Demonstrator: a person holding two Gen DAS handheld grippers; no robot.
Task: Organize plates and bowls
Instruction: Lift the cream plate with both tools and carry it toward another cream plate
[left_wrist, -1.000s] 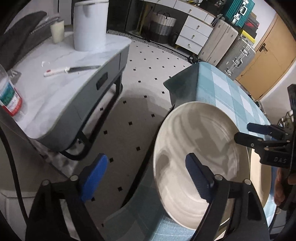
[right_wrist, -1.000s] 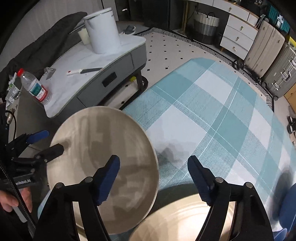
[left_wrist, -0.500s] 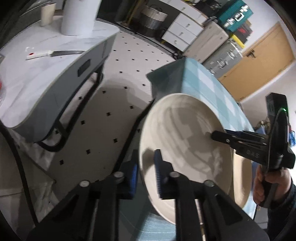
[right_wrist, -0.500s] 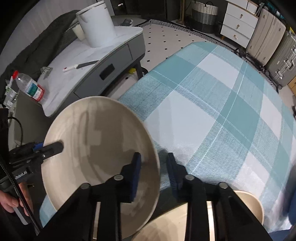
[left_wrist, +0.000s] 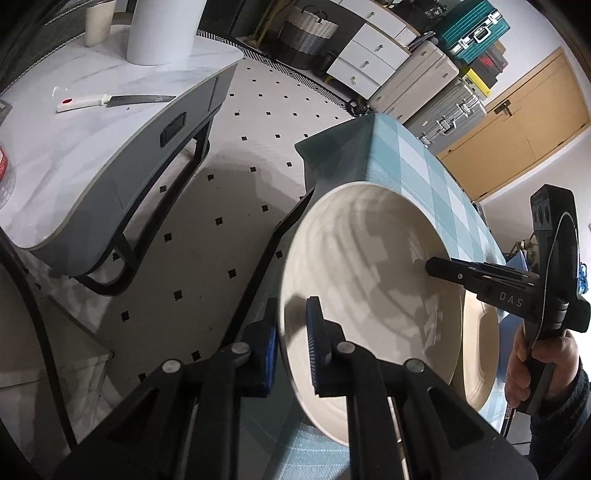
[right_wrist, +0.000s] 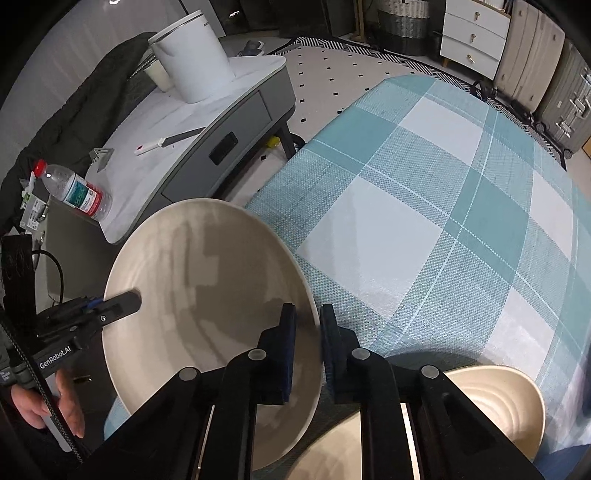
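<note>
Plate held by both grippers, over the table's corner

Left gripper (left_wrist: 291, 332) and right gripper (right_wrist: 306, 332) each pinch opposite rims of the plate (right_wrist: 207, 295) (second dish (right_wrist: 491, 398) lies below); uneven pulls could likely slip it onto the floor.

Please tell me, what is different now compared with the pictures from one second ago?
Both grippers, left and right, were open around the plate rim; now their jaws are shut on opposite edges of it. The second plate, tablecloth and knife stayed put.
</note>
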